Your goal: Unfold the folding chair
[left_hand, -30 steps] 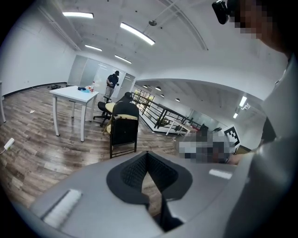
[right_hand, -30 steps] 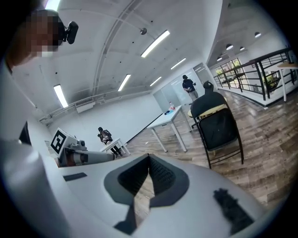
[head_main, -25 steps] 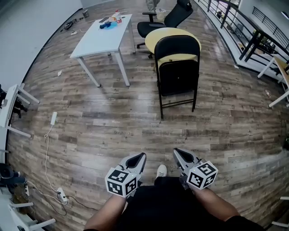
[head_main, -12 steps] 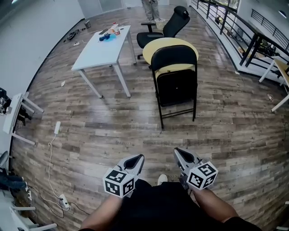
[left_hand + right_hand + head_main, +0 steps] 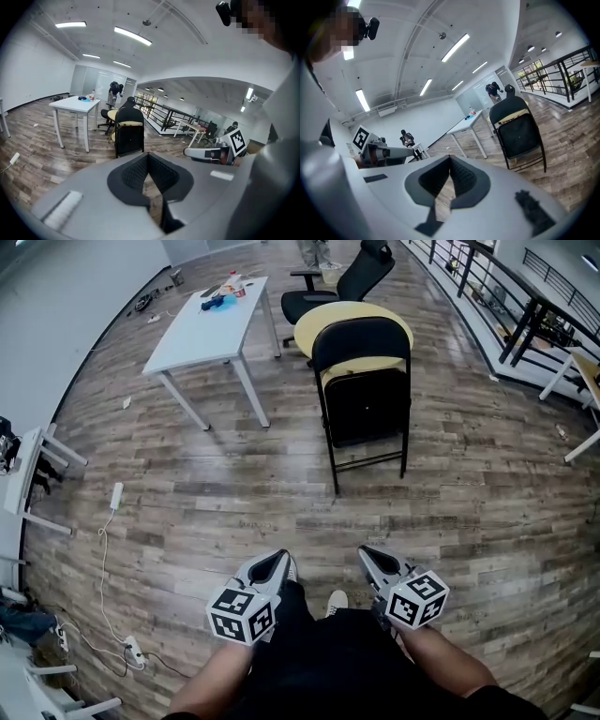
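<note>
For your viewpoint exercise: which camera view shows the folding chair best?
Head view: the folding chair stands whole, central, folded. The right gripper view shows it whole but off-centre; the left gripper view, small.

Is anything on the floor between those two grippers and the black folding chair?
Nothing visible. Only bare wooden floor lies between the left gripper, the right gripper and the folding chair. The white table stands off to the left, out of the path.

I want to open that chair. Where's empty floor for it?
Bare floor lies in front of the folding chair and between it and the white table. Behind it is crowded: yellow table, office chair. Cables edge the left.
</note>
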A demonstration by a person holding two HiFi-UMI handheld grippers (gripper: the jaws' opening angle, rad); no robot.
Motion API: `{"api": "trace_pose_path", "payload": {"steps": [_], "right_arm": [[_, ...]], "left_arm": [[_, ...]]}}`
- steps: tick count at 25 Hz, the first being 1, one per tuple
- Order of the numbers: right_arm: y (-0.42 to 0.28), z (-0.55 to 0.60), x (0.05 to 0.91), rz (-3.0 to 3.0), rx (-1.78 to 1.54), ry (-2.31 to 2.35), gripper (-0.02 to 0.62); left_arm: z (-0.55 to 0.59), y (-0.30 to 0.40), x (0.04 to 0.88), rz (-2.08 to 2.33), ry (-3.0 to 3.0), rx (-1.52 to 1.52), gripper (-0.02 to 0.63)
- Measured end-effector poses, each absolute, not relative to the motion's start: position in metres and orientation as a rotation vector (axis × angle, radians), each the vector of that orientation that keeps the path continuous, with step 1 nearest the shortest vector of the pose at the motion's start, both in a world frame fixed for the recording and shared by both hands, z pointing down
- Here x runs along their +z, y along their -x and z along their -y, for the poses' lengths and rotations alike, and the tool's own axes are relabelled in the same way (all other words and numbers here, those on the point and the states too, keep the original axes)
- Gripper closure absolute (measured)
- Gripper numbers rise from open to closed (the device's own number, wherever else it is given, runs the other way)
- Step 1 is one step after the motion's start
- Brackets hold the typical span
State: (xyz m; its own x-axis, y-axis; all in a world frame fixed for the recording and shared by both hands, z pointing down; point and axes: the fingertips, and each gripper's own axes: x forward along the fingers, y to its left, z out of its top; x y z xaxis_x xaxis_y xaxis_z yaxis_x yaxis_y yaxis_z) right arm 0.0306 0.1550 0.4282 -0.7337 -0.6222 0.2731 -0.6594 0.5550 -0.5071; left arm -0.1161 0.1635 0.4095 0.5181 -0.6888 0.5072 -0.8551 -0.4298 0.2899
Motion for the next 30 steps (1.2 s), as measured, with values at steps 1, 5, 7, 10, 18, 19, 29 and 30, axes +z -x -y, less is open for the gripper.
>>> {"api": "trace_pose_path", "payload": {"steps": [1, 5, 7, 10, 18, 19, 29, 30], "right_arm": [[-0.028, -0.153, 0.428, 2.715, 0.927, -1.119, 0.589], [-0.025, -0.15, 0.427, 2.711, 0.97, -1.134, 0.589], [-0.024, -0.149, 0.429, 2.702, 0.972, -1.142, 0.589], [-0.022, -0.15, 0.434, 2.68, 0.974, -1.138, 0.589], [0.001, -0.143, 0.437, 2.659, 0.966, -1.11, 0.589], [0.004, -0.141, 0.438, 2.656, 0.964, -1.106, 0.589], [0.035, -0.116, 0.454, 2.596, 0.975, -1.096, 0.589], [0.039, -0.113, 0.454, 2.592, 0.976, -1.094, 0.589]], "left_arm": [[-0.163, 0.118, 0.411, 1.257, -2.245, 0.431, 0.598], [-0.163, 0.12, 0.413, 1.266, -2.27, 0.444, 0.598], [-0.161, 0.12, 0.414, 1.266, -2.276, 0.431, 0.598], [-0.16, 0.122, 0.417, 1.257, -2.267, 0.412, 0.598], [-0.154, 0.136, 0.428, 1.232, -2.239, 0.394, 0.598], [-0.152, 0.137, 0.429, 1.228, -2.238, 0.392, 0.598], [-0.123, 0.173, 0.448, 1.208, -2.195, 0.385, 0.598], [-0.119, 0.178, 0.449, 1.207, -2.19, 0.384, 0.598]]}}
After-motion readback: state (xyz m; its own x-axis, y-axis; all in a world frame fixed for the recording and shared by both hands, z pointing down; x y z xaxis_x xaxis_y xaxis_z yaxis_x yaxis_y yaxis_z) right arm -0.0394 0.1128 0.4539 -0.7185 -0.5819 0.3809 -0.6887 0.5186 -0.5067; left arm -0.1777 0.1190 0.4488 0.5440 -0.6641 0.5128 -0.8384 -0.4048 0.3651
